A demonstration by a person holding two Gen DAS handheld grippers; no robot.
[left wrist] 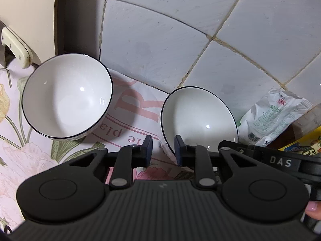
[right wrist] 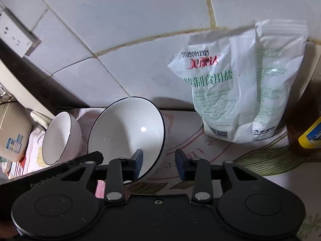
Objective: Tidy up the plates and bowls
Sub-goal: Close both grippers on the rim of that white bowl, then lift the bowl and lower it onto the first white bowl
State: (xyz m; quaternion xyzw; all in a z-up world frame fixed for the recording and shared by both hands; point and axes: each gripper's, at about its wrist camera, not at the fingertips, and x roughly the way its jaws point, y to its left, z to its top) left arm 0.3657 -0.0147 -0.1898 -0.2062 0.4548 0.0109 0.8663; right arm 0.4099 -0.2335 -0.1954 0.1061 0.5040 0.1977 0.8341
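Tiled wall behind, across the twelve o'clock side. Flowered tablecloth below, carrying everything. White salt bag upright against the tiles, at two o'clock from the right gripper. Deep bowl on the cloth at ten o'clock from the left gripper, untouched. Shallow bowl at one o'clock, tipped, rim straddled by both tools. Left jaws apart: one pad inside, one outside, cloth visible between outer pad and wall. Right jaws likewise apart astride the opposite rim.
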